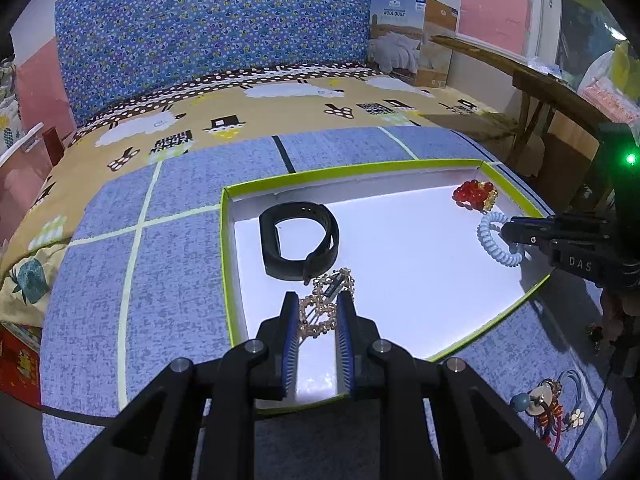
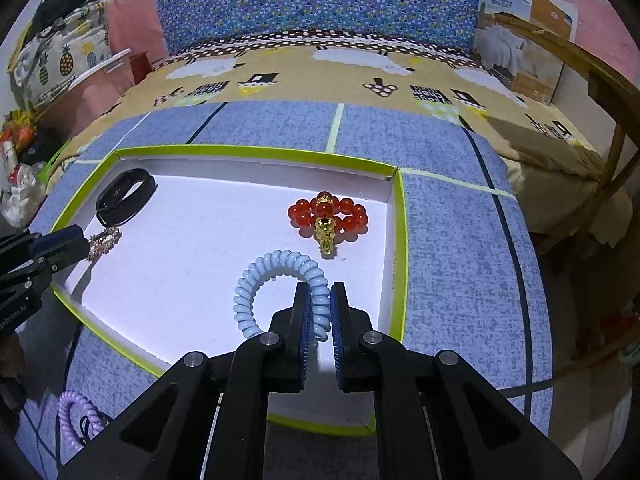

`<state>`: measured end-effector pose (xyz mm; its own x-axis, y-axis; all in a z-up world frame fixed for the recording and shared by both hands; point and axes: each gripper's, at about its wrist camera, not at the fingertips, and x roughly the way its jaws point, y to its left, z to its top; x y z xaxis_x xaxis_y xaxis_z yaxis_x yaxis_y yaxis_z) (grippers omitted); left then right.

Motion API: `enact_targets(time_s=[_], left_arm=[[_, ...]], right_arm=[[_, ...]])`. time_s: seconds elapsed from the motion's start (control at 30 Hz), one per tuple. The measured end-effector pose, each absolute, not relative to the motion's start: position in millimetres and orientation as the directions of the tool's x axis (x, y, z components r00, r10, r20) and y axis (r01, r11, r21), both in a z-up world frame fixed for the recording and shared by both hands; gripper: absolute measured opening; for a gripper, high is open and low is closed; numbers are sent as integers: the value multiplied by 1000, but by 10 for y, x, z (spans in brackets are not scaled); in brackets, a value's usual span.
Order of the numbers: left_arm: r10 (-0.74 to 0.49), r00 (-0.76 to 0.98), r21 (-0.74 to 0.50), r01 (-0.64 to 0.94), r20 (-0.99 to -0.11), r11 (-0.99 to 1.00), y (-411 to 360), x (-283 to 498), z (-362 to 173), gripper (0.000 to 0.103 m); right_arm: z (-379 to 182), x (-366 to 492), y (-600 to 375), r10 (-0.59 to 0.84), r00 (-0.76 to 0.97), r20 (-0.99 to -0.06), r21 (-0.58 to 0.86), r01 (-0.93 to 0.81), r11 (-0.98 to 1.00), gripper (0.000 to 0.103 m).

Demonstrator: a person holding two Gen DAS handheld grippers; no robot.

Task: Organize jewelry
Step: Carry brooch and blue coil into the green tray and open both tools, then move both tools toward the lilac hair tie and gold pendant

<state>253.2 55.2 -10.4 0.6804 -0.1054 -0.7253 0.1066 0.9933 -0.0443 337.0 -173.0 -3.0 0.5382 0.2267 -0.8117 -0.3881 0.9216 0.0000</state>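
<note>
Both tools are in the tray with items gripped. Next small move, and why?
Probably open the right tool: its blue spiral hair tie already hangs low over the white tray floor, clear of the red bead bracelet. The left tool grips the pearl hair clip.

glossy red beads (image 2: 327, 216), matt black band (image 1: 298, 246)

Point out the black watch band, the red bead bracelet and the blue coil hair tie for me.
black watch band (image 1: 298, 240): left wrist view, on its flat face.
red bead bracelet (image 2: 348, 206): right wrist view, on a red bead.
blue coil hair tie (image 2: 280, 260): right wrist view, top of its loop.
</note>
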Motion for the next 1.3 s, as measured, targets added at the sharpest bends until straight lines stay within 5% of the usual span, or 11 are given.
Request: enact_targets(time_s=[0.27,1.3], left_arm=[[-106,699,-58,92,-708,994,591,2465,-34,20],[-155,812,-71,139,-563,988,386,791,346,21]], right_arm=[[37,3289,-1770,245,551,-798,23,-378,926,20],[463,1286,-2203,368,697,-616,120,-379,918,21]])
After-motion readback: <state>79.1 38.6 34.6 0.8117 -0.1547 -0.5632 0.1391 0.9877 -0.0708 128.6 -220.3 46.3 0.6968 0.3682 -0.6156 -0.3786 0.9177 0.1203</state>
